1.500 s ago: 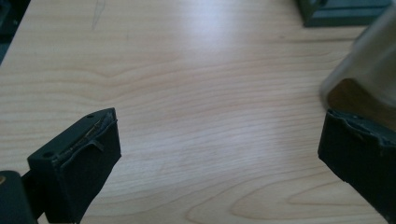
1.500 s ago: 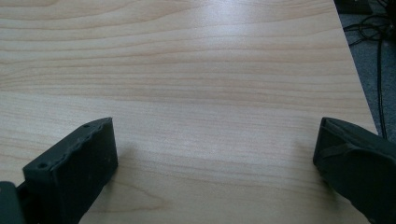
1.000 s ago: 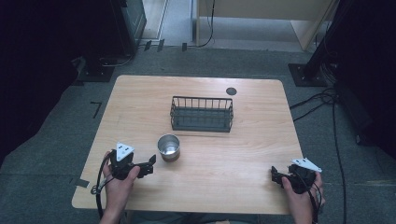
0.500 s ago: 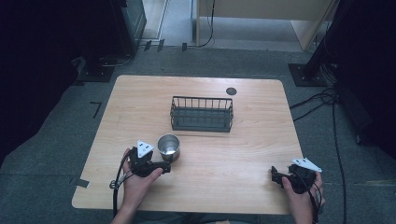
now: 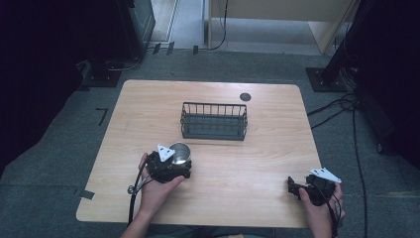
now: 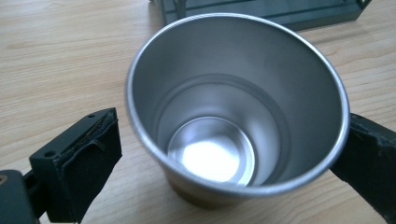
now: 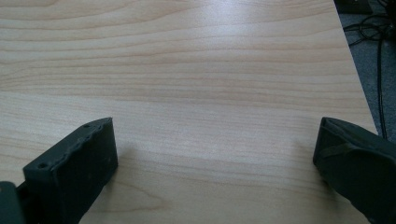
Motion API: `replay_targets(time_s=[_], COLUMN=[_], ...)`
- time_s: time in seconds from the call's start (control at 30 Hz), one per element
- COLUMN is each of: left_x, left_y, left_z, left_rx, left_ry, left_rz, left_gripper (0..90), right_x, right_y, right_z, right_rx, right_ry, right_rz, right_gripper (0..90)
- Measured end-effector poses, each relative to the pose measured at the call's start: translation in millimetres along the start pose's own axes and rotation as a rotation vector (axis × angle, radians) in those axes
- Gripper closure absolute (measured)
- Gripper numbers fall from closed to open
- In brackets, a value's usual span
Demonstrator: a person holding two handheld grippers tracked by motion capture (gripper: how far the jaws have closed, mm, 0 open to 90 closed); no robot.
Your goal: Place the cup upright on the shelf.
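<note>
left gripper view - steel cup (image 6: 238, 116) unmarked, between jaws

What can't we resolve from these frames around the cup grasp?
- Left gripper view: whether the pads touch the steel cup; a gap shows at one side, the rim hides the other.
- High view: cup's near wall, hidden by that gripper.
- Left gripper view: wire basket cut off by the top edge.
- High view: dark disc, too small to identify.
</note>
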State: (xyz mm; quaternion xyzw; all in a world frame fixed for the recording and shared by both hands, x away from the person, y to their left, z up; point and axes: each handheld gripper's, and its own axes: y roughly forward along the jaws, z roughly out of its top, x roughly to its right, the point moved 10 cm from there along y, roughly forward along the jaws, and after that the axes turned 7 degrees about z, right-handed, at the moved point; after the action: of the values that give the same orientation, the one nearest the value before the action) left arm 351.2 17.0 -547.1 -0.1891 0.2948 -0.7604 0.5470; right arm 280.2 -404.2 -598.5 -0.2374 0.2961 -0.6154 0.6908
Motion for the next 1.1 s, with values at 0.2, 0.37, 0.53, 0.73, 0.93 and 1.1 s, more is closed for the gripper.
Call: replay_targets(time_s=[0.2, 0.37, 0.53, 0.73, 0.93, 1.1], left_x=[1.5, 1.0, -0.6, -4.9, -9.3, -10.1], left_y=[7.0, 8.7, 9.0, 7.4, -0.5, -6.9], left_z=[2.2, 4.1, 6.0, 9.6, 21.5, 34.0], left_rx=[-0.013, -0.01, -0.003, 0.007, 0.026, 0.035], left_ry=[0.007, 0.021, 0.021, 0.009, 0.0, 0.001], left_rz=[0.039, 0.055, 0.062, 0.064, 0.06, 0.047], left_gripper=[6.5, 14.2, 19.0, 19.2, 19.2, 19.2], right_x=[0.0, 0.0, 0.1, 0.1, 0.1, 0.1], right_y=[0.0, 0.0, 0.0, 0.0, 0.0, 0.0], right_z=[0.0, 0.1, 0.0, 0.0, 0.0, 0.1], right_rx=[0.001, 0.001, 0.0, 0.0, 0.0, 0.001], right_ry=[-0.001, 0.0, -0.001, -0.001, 0.0, -0.001], right_rz=[0.001, 0.001, 0.001, 0.001, 0.0, 0.001], right_gripper=[0.0, 0.0, 0.0, 0.0, 0.0, 0.0])
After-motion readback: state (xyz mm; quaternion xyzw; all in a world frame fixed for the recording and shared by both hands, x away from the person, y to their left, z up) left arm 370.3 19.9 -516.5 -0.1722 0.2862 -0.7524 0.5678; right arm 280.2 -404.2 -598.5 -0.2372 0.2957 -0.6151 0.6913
